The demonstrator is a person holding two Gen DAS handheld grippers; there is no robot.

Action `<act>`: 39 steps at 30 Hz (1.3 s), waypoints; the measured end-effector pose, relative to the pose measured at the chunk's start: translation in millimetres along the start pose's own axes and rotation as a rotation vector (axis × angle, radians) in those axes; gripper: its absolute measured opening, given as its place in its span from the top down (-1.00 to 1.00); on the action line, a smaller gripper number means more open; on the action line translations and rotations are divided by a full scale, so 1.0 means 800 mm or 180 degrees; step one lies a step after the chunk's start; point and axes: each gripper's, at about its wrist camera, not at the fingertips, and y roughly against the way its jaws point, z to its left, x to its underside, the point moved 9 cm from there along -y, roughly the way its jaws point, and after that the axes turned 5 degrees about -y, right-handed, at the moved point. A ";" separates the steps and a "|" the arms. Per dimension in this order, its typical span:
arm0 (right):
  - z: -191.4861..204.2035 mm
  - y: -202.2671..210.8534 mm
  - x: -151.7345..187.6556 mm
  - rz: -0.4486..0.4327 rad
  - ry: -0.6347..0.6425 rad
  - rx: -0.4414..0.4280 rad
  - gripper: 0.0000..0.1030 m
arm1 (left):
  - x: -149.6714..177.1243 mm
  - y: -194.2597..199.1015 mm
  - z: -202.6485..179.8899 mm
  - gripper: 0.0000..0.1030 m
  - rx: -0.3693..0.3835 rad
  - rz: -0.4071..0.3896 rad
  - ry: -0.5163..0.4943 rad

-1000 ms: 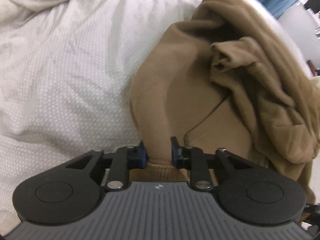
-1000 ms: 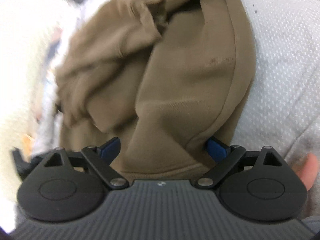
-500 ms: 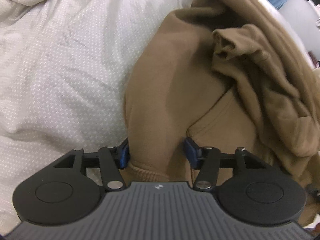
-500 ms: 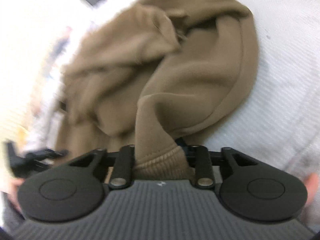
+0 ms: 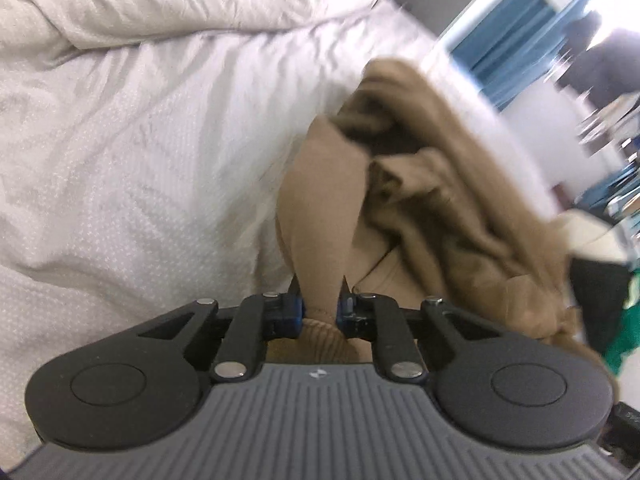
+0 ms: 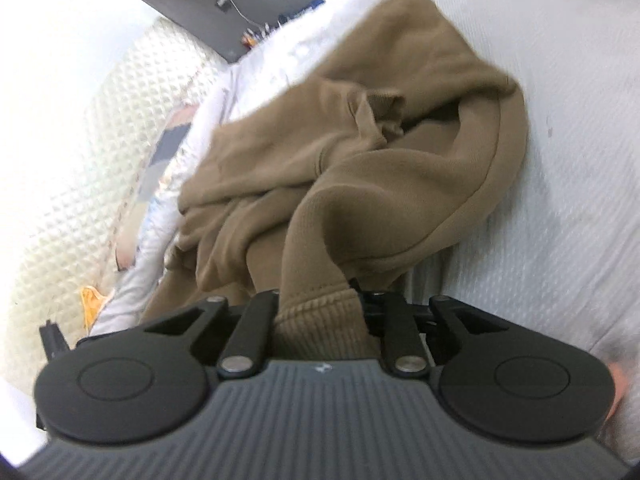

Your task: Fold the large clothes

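The tan sweatshirt [image 5: 420, 216] lies crumpled on the white bedspread [image 5: 132, 168], its long axis running away from both grippers toward the far edge of the bed. It is soft fleece, bunched in deep folds, with ribbed hem. The left gripper [image 5: 320, 304] is closing, its pads pinching a fold by the ribbed edge. The right gripper [image 6: 320, 304] is clamped on another ribbed stretch of hem [image 6: 320, 320], pulling the cloth taut.

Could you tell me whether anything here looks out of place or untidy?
Yes: the brown hoodie lies bunched in a crumpled heap on the white bedding, its folds twisted over each other rather than spread flat. No damage or spill shows.
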 end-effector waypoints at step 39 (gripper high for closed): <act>0.023 0.090 -0.129 -0.0798 -0.1210 -0.0599 0.68 | -0.120 0.095 -0.133 0.71 0.0866 -0.0821 0.0419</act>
